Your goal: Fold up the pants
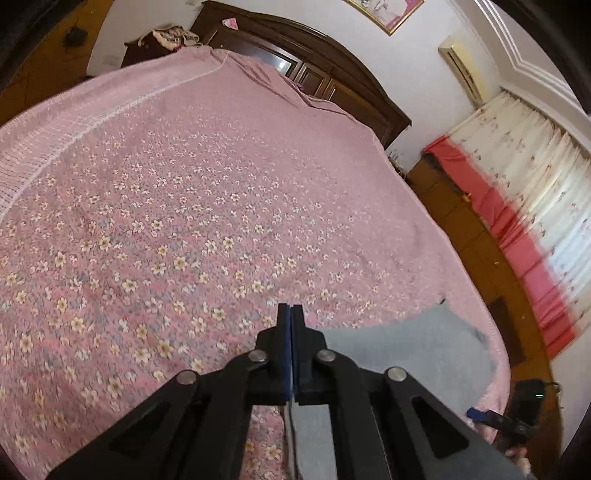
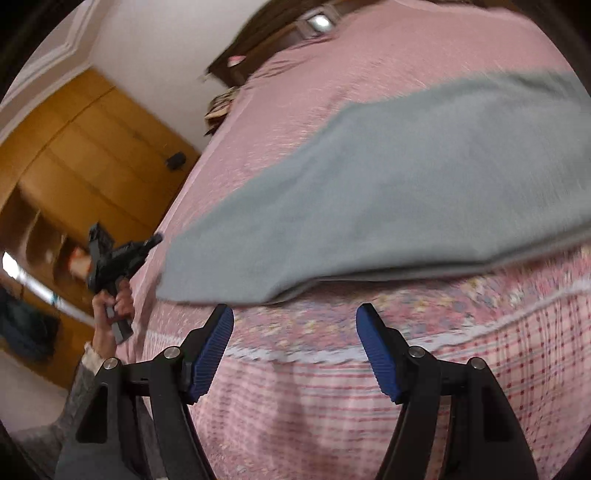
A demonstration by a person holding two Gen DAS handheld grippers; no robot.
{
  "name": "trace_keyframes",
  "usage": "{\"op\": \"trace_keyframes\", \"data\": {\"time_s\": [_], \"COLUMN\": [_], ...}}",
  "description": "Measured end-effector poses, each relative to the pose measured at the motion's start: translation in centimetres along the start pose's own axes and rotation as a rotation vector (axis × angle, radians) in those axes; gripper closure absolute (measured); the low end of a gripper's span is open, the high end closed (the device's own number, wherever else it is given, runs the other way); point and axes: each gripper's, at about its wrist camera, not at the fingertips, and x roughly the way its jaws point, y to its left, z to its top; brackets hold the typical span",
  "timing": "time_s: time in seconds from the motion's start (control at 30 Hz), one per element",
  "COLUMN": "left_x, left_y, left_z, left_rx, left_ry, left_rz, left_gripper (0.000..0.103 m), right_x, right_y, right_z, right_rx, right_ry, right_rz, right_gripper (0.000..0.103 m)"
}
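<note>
Left wrist: left gripper (image 1: 290, 314) jaws clamp the grey pants (image 1: 406, 354); right gripper (image 2: 294, 314) jaws gape just short of them.

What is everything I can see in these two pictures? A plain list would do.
pants: one, grey, spread on the bed near its edge
bedspread: one, pink with small flowers, covers the bed
headboard: one, dark wood, far end of the bed
curtain: one, white above and red below, at the window
air conditioner: one, cream, high on the wall
picture: one, gold frame, above the headboard
wardrobe: one, light brown wood, beside the bed
left gripper: one, black with blue pads, shut, grey cloth showing below the pads
right gripper: one, black with blue pads, open, nothing between them, just short of the pants
hand: one, holding the left gripper's handle
</note>
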Motion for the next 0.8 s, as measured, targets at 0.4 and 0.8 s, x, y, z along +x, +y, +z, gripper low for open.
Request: {"op": "trace_keyframes", "data": {"time_s": [0.4,0.8], "left_x": [2.7,4.9], "left_y": [0.6,-0.9], "left_z": [-5.5,-3.5], "left_rx": [-0.022,-0.04], "left_ry": [0.15,0.001], "left_rz": [-0.063,-0.061], "left_gripper": [0.033,0.096], "right_x": [1.2,2.5], "right_y": [-2.8,0.7], "right_z": [1.4,1.1], "right_rx": [0.178,0.032], "right_ry": [-0.103,-0.052], "right_rz": [0.147,0.071], "right_gripper": [0.033,0.097]}}
